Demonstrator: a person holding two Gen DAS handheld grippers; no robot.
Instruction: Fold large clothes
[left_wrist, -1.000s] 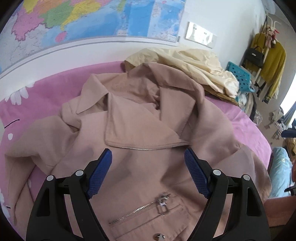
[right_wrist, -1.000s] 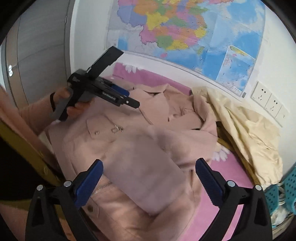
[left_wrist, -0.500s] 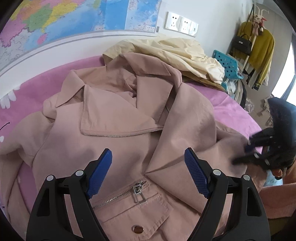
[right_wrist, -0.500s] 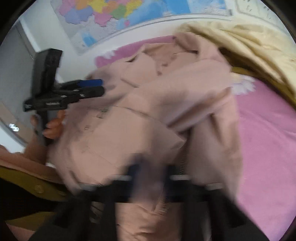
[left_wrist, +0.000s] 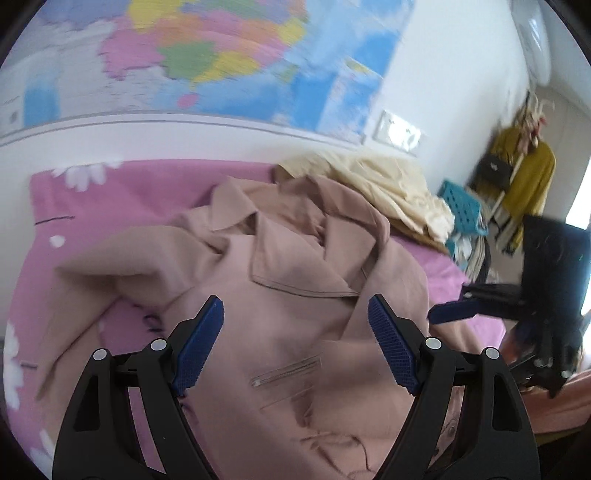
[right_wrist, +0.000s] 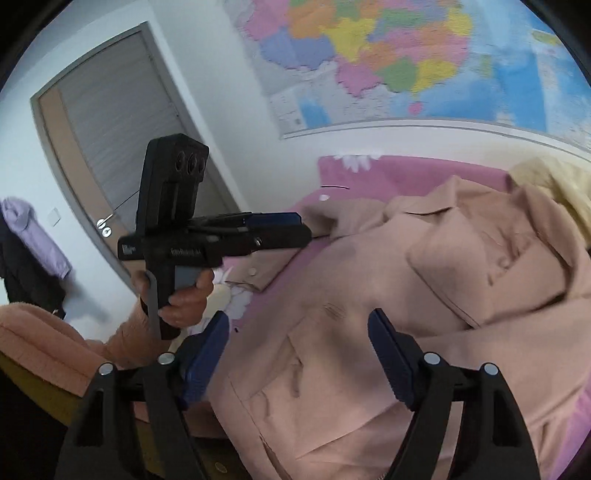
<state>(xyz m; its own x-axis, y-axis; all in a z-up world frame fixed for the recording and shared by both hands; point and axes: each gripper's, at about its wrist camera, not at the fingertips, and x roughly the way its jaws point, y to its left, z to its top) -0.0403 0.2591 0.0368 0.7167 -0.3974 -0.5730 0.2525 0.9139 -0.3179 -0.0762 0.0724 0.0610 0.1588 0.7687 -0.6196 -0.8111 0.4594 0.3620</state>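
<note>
A large dusty-pink jacket (left_wrist: 295, 325) with a wide collar and a zip pocket lies face up on the pink bed; it also shows in the right wrist view (right_wrist: 424, 295). My left gripper (left_wrist: 295, 343) is open and empty, held above the jacket's chest. It also appears from the side in the right wrist view (right_wrist: 291, 230), above the jacket's left sleeve. My right gripper (right_wrist: 295, 354) is open and empty above the jacket's lower front. It shows at the right edge of the left wrist view (left_wrist: 454, 312).
A cream garment (left_wrist: 388, 188) is heaped at the back right of the pink sheet (left_wrist: 140, 192). A wall map (left_wrist: 207, 59) hangs behind. A teal basket (left_wrist: 461, 206) and a coat rack (left_wrist: 524, 166) stand to the right. A door (right_wrist: 122, 140) is on the left.
Both grippers have swung back up and apart over the jacket. The left view has turned left, showing more of the left sleeve. The right gripper, blurred and low before, is now raised and open.
</note>
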